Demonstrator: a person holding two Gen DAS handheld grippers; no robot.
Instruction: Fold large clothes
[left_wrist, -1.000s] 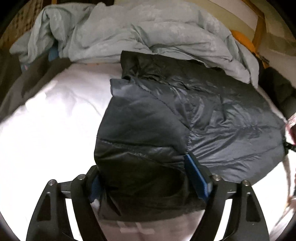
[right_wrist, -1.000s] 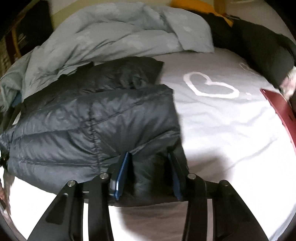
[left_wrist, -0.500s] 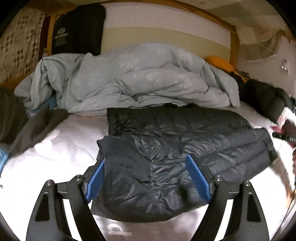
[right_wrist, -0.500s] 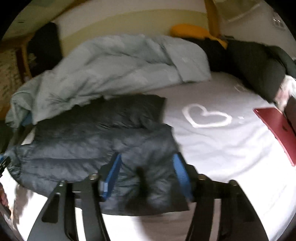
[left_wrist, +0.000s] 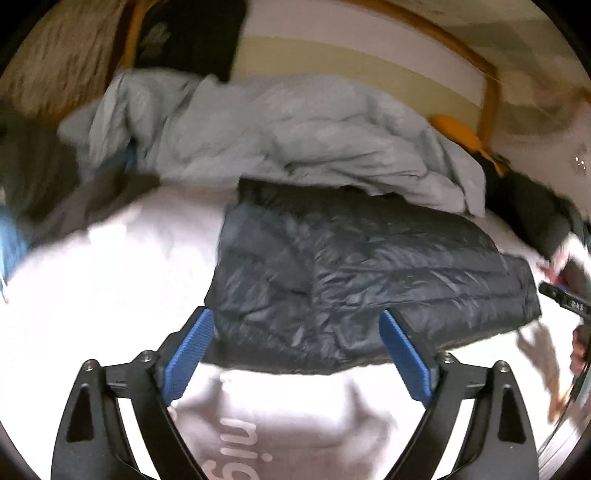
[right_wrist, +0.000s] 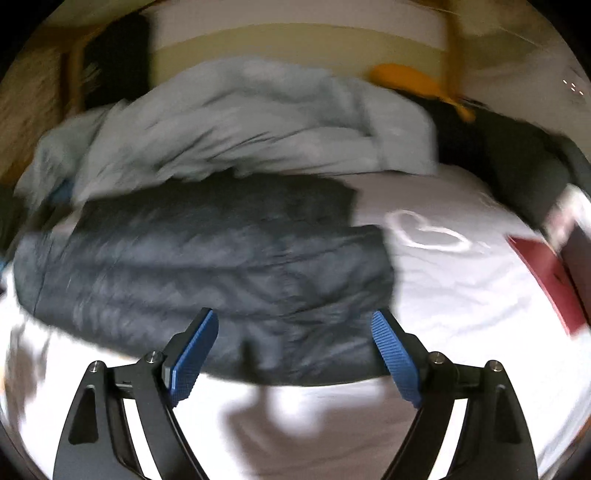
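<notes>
A dark quilted puffer jacket lies folded on the white bed sheet, its near edge just beyond my fingertips. My left gripper hangs above that near edge, its jaws opening wide, and the blue pads touch no cloth. In the right wrist view the same jacket spreads to the left. My right gripper hovers over its near right corner, jaws opening, nothing pressed between the blue pads.
A crumpled pale blue duvet is heaped behind the jacket, against the wooden headboard. A white heart print marks the sheet at right. A dark red flat object and dark clothing lie at the right edge.
Both grippers have let go of the jacket and opened wide. They have drawn back and risen, so the jacket now lies flat beyond the fingertips.
</notes>
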